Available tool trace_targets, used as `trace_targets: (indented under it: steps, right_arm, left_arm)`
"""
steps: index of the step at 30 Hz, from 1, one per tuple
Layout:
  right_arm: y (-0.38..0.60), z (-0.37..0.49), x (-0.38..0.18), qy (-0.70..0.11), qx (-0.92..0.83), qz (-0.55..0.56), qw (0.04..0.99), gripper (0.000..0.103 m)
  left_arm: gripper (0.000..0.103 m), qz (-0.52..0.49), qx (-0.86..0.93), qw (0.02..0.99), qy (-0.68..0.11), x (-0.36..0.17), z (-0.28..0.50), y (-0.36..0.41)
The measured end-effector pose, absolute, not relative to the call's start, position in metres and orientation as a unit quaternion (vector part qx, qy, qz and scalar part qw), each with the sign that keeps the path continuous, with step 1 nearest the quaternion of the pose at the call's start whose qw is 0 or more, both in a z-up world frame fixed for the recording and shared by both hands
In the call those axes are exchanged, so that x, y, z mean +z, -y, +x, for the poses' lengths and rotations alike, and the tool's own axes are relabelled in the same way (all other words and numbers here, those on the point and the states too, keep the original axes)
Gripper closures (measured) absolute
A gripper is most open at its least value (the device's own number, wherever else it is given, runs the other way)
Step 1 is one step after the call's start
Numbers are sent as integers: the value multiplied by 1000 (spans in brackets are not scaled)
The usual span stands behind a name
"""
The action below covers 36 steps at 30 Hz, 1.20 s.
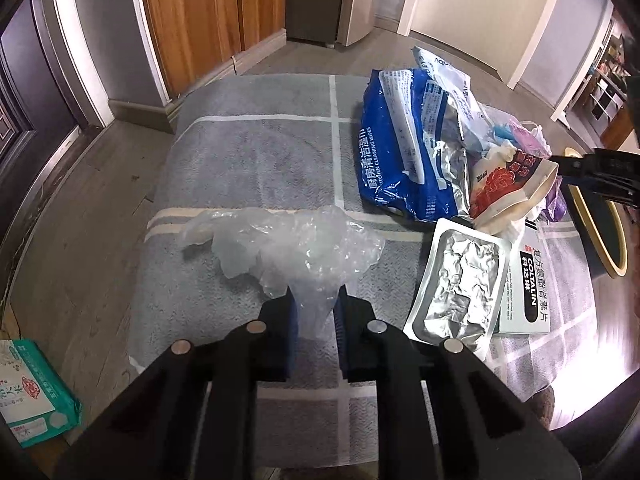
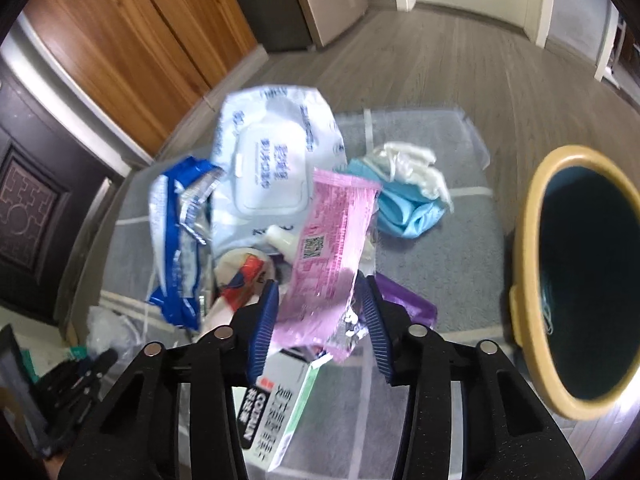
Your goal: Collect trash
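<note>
Your left gripper (image 1: pixel 314 300) pinches the near end of a crumpled clear plastic glove (image 1: pixel 288 240) at the frame's centre, on the grey striped mat (image 1: pixel 248 152). Your right gripper (image 2: pixel 318 312) stands wide, its blue pads either side of a pink printed wrapper (image 2: pixel 328 248); whether they grip it, you cannot tell. The yellow-rimmed dark bin (image 2: pixel 532 216) sits at the right edge, and the blue wipes pack (image 1: pixel 396 152) at upper right.

Blue pack (image 1: pixel 404 148) reads "CLEANING WIPES"; white box (image 1: pixel 528 292) "COLTALIN".
</note>
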State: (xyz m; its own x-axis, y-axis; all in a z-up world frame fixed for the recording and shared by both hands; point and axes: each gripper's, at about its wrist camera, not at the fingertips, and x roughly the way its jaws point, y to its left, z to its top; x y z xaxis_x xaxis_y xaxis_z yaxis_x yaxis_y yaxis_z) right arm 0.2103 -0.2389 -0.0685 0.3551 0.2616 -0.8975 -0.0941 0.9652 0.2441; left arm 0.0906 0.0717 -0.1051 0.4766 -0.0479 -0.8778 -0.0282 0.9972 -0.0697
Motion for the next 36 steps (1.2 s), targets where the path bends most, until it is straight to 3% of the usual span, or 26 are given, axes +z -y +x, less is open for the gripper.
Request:
trace_targets:
  steps: [4,8,23,36]
  right_arm:
    - [241,213,-80,-570,114,81,809,77]
    - [242,206,-80,-567,122,88,810,82]
    - [224,184,-37,-537,162,46,826,84]
    - [200,145,-43,-557,214,-9,803,85]
  left_arm:
    - [88,-38,-4,859,-510,-103,90,-70]
    - [88,-34,-3,858,-513,-104,90,-68]
    - [88,-26,27,858,-512,-99,90,-74]
    - [88,-28,33,859,-510,-89,87,-69]
